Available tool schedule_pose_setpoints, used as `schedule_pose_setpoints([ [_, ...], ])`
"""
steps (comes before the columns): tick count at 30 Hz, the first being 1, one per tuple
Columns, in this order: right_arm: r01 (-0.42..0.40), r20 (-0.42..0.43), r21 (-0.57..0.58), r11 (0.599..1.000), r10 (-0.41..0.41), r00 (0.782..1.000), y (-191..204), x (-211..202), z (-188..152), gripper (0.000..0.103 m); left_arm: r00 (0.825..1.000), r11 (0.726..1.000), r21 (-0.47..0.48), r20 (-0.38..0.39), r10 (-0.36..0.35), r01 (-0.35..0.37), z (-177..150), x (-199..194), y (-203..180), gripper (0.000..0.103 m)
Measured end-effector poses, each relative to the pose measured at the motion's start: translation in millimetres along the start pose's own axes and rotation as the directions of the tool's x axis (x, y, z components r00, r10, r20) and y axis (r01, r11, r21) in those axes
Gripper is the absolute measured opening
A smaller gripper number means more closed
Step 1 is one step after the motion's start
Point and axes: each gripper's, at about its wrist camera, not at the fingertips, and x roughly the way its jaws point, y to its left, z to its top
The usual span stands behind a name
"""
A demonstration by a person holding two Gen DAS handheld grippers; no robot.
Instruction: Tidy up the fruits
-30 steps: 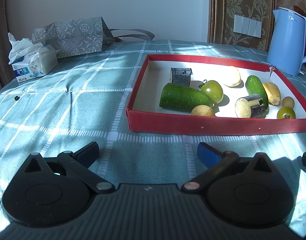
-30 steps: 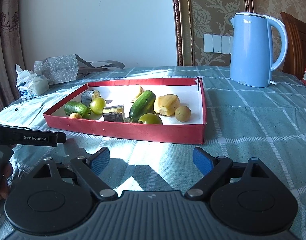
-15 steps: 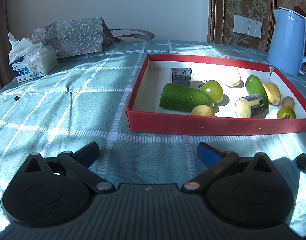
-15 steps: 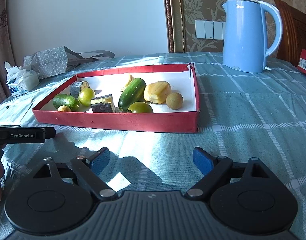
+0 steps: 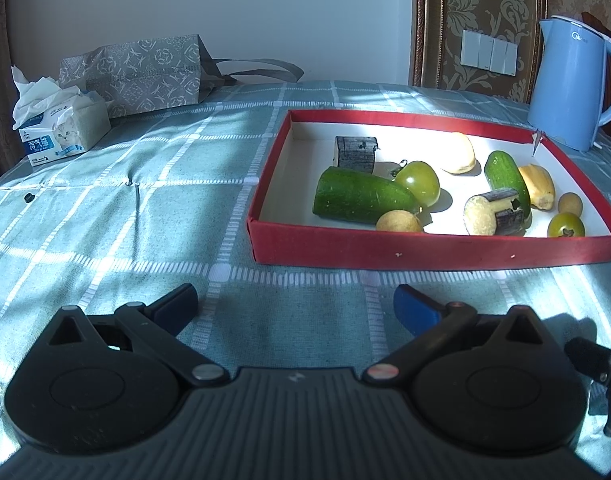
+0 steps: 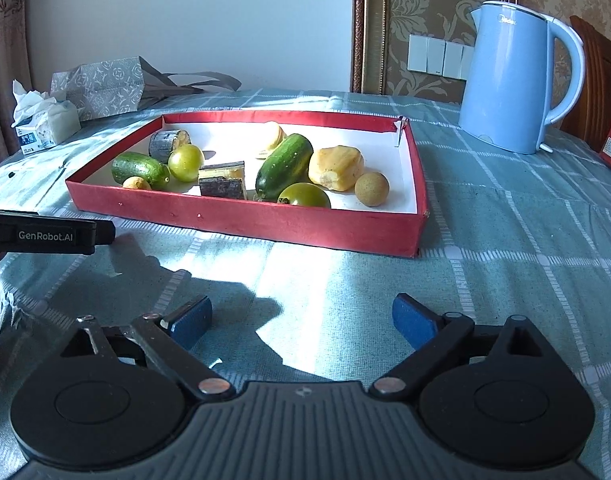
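A: Any writing? Fruit location?

B: "GenRobot.AI" shows on your left gripper [image 6: 49, 236]. Fruits lie in the red tray [image 6: 241, 220] on the bench; the large cucumber [image 6: 284, 162] points diagonally toward the far right.

A: Fingers?

B: Left released, empty. Right gripper [image 6: 301, 322] opening, nothing between.

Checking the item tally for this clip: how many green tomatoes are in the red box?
2. One tomato lies toward the left end, beside the short cucumber. The other sits against the near wall of the box, by the long cucumber. None seems hidden.
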Motion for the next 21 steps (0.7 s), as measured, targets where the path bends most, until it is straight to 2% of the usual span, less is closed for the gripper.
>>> schedule_pose_setpoints([
  [8,-0.007,-0.004,-0.035,0.999,0.007,1.0,7.6,0.2,0.4,0.101,1.0,1.0,0.023,0.004,-0.008,0.008,-0.7,-0.7,-3.3,0.103],
  [16,0.012,0.005,-0.054,0.998,-0.012,1.0,11.4,0.0,0.3,0.103,1.0,1.0,0.007,0.008,-0.026,0.026,-0.6,-0.5,0.3,0.103],
  [21,0.013,0.005,-0.059,0.998,-0.013,1.0,12.8,0.3,0.9,0.103,0.999,0.998,0.047,0.023,-0.034,0.033,-2.1,-2.4,-5.0,0.103],
])
